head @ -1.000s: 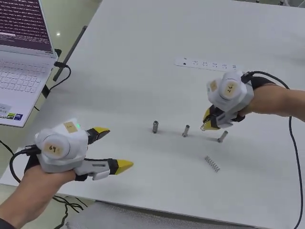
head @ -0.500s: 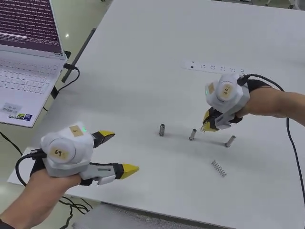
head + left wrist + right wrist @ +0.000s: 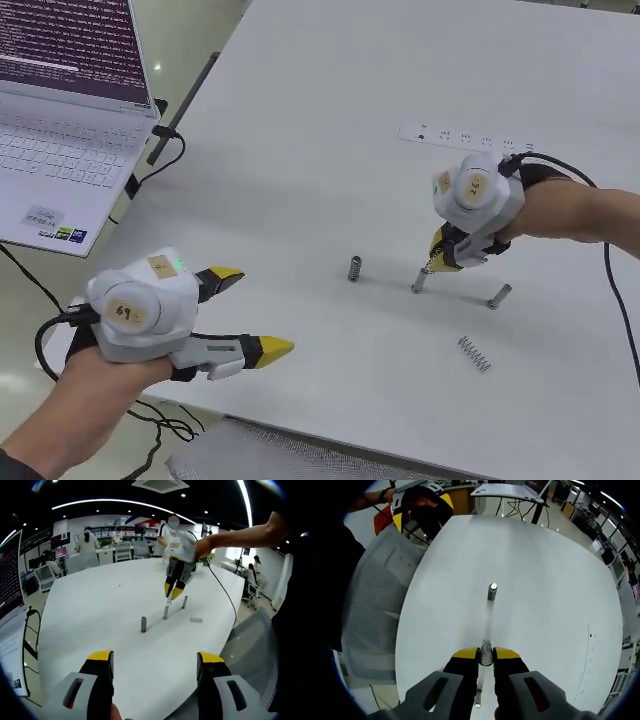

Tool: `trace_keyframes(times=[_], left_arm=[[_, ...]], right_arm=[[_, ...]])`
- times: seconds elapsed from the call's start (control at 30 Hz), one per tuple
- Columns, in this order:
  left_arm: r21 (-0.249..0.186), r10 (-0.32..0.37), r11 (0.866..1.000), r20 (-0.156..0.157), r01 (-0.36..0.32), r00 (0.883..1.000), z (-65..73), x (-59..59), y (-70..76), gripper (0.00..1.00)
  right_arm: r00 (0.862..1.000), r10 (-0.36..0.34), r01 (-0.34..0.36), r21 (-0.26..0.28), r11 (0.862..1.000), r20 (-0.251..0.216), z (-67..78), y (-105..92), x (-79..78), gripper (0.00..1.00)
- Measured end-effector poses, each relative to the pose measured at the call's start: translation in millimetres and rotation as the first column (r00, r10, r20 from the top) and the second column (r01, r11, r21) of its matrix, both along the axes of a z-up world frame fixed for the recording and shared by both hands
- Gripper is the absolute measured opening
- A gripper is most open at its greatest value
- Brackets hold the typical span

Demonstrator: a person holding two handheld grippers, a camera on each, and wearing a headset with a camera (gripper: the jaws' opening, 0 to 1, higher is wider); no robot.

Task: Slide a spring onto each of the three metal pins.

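Head view: right hand-held gripper (image 3: 440,264) pinches a spring (image 3: 486,654), axis near upright, atop the middle pin (image 3: 419,281) on the table (image 3: 300,150); 1 spare spring (image 3: 474,353) lies flat, diagonal; left hand-held gripper (image 3: 252,310) gapes, empty.

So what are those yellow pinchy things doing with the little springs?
A person holds a gripper in each hand. The right gripper is pinching a spring and holding it at the top of the middle pin. The left pin already wears a spring. The right pin is bare, and one loose spring lies on the table near it. The left gripper is open, holding nothing, by the table's near edge.
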State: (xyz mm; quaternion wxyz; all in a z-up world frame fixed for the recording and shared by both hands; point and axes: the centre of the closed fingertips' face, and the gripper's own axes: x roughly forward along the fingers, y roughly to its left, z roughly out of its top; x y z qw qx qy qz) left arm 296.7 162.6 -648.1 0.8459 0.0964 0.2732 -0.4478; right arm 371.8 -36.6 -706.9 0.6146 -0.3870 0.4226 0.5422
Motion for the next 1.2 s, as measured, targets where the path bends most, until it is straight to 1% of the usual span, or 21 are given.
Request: trace_keyframes(times=[0.3, 0.4, 0.77, 1.2], left_arm=[[-0.004, 0.014, 1.0, -0.008, -0.014, 1.0, -1.1, -0.6, 5.6, 0.62], [-0.004, 0.017, 1.0, -0.01, -0.017, 1.0, -0.8, -1.1, 6.1, 0.62], [-0.002, 0.025, 1.0, -0.021, -0.025, 0.999, -3.0, -1.3, 9.6, 0.62], [-0.004, 0.03, 1.0, -0.021, -0.03, 0.999, -3.1, -0.8, 10.6, 0.62]], right_arm=[[1.0, 0.016, -0.016, -0.012, 1.0, -0.008, -5.1, 3.6, 2.2, 0.09], [1.0, 0.024, -0.024, -0.023, 0.999, -0.007, -7.6, 3.6, 2.9, 0.09], [0.999, 0.039, -0.04, -0.039, 0.998, -0.019, -16.1, 3.2, 1.7, 0.09], [0.997, 0.066, -0.069, -0.068, 0.995, -0.032, -31.5, 6.0, 1.1, 0.09]])
